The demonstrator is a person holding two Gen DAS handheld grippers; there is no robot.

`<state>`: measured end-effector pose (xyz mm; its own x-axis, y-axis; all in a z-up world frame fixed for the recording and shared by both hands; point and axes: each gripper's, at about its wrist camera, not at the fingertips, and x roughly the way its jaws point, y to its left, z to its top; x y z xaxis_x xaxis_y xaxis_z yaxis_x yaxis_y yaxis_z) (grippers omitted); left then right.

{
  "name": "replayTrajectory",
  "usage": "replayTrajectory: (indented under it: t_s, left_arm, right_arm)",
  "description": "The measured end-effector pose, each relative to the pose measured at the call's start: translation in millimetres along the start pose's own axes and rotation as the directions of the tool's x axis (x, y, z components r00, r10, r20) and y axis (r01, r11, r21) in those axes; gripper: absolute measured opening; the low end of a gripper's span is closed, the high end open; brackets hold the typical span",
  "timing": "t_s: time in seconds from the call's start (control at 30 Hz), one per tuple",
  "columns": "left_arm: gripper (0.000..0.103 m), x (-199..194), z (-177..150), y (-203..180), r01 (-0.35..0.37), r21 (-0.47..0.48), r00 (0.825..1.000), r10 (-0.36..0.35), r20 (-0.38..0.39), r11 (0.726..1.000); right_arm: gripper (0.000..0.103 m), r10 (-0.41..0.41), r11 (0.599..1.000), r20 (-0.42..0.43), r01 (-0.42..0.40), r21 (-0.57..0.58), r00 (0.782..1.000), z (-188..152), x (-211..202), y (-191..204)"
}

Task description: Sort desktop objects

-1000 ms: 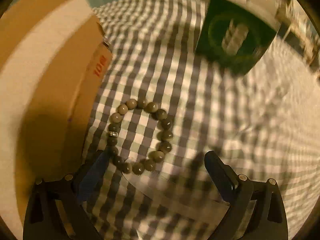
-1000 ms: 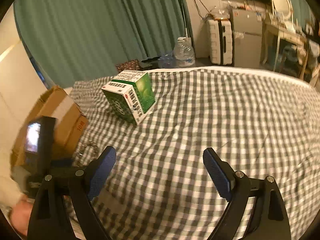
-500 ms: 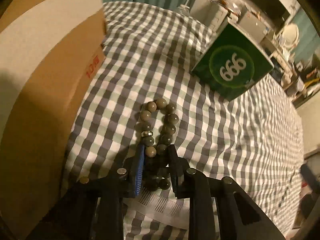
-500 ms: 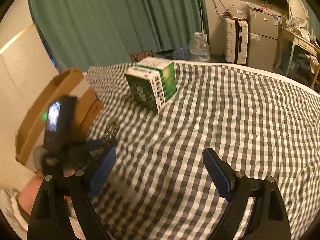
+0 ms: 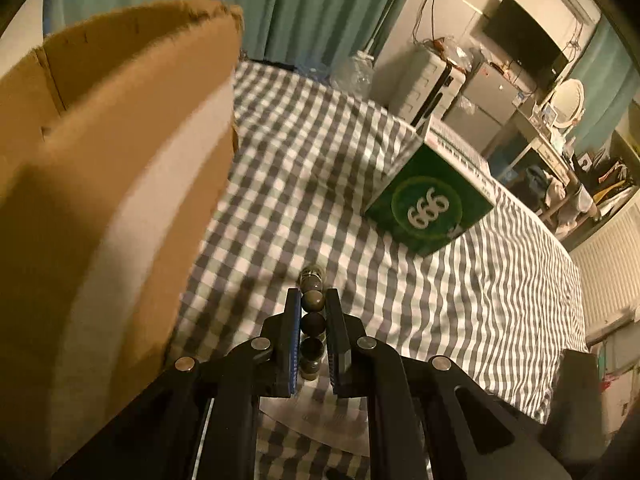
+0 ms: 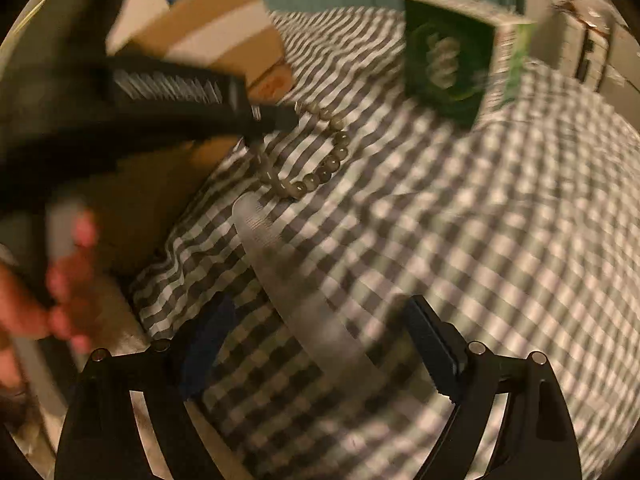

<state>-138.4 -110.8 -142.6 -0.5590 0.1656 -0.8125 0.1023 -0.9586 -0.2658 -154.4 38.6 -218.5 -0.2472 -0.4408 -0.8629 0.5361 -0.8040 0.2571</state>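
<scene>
Bracelet [image 5: 312,312] pinched in left gripper [image 5: 313,300]; right gripper [image 6: 316,344] wide, empty.

Beads [image 5: 312,312]: polished, glossy, stone-like. Box [image 5: 120,184]: matt brown corrugated cardboard, torn rough top edge. Cloth [image 5: 460,300]: soft woven check fabric, matt. Carton [image 5: 430,210]: smooth printed card, slight sheen. Ruler [image 6: 304,300]: clear, smooth plastic.
</scene>
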Motion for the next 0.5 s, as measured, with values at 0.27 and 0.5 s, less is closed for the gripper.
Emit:
replayTrajectory:
  t_s: [0.27, 0.5]
  left_arm:
    - [0.011, 22.8, 0.0, -15.9, 0.005, 0.005, 1.0, -0.005, 0.002, 1.0]
    - [0.011, 5.8, -0.3, -25.5, 0.023, 0.02, 0.998, -0.024, 0.057, 1.0]
  right_arm:
    - [0.029, -0.163, 0.979, 0.029, 0.166, -0.117, 0.986, -13.9, 2.1, 17.7]
    - [0.026, -0.181, 0.982, 0.049, 0.183, -0.052, 0.982, -34.9, -38.2, 3.5]
